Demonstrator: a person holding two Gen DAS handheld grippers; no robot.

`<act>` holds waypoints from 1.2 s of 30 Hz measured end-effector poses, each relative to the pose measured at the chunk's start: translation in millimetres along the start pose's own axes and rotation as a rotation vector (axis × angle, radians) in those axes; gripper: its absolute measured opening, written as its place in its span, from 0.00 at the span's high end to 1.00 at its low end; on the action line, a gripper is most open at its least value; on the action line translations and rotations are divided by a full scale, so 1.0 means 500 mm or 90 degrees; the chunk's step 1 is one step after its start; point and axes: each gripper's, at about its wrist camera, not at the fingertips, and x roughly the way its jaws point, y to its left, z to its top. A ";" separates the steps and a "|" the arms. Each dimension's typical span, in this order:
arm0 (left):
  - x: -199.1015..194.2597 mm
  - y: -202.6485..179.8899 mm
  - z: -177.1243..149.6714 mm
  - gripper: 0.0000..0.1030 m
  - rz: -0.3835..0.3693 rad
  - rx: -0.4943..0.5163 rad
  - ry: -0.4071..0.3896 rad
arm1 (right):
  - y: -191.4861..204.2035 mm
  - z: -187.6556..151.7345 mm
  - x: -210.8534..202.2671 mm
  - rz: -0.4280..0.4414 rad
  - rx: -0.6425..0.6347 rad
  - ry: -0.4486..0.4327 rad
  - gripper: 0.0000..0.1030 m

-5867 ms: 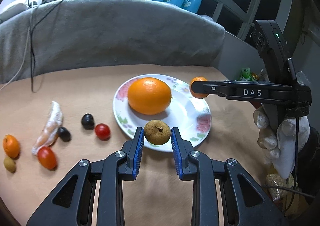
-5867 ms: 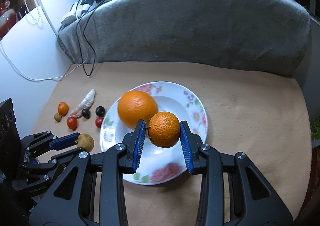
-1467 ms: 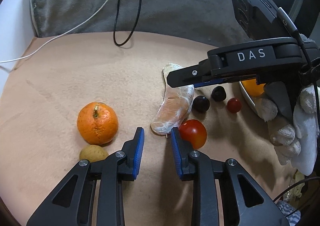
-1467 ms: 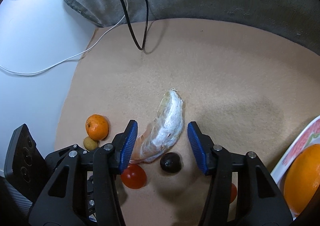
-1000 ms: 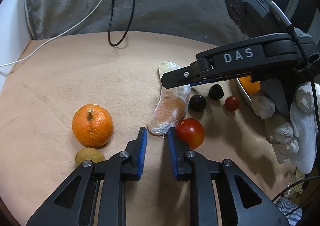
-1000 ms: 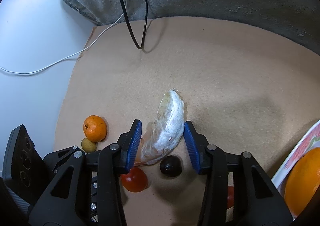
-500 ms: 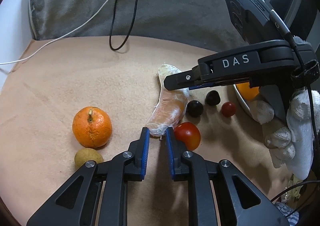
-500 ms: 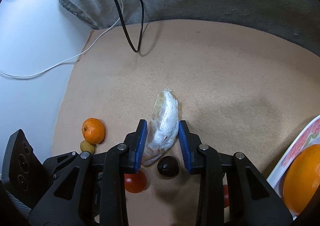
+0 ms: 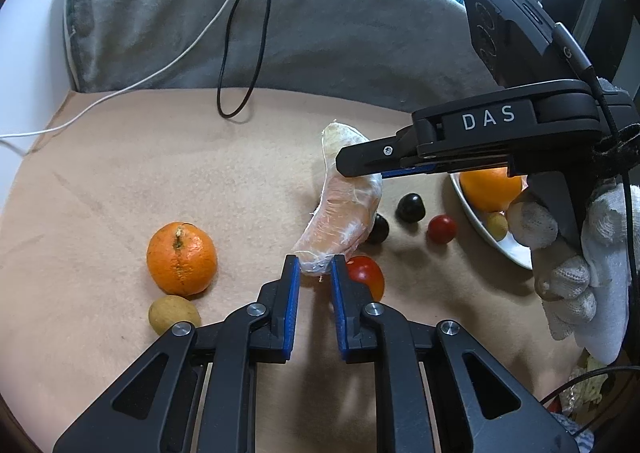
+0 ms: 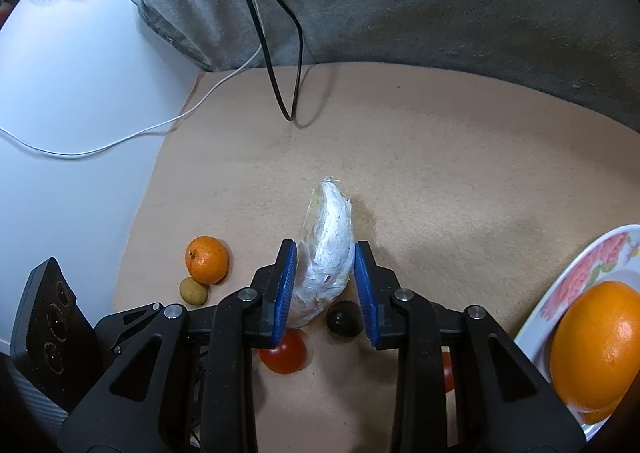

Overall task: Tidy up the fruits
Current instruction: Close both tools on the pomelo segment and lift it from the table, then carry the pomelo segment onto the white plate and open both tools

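Left gripper [image 9: 313, 268]: pinching the fruit segment's [image 9: 344, 209] near tip.
Right gripper [image 10: 322, 265]: closing, pads seemingly pressing its middle.
Segment: left of plate [image 10: 576, 273], beside tomato [image 9: 366, 273].

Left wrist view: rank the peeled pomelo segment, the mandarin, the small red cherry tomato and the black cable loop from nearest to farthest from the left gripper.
1. Peeled pomelo segment: its near tip sits between the left gripper pads.
2. Mandarin: to the gripper's left on the tan mat.
3. Small red cherry tomato: off to the right, near the plate.
4. Black cable loop: far back, by the grey cushion.
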 end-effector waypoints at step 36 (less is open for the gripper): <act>-0.016 -0.242 0.038 0.86 -0.087 0.090 -0.047 | -0.153 -0.109 -0.256 -0.017 0.072 -0.114 0.71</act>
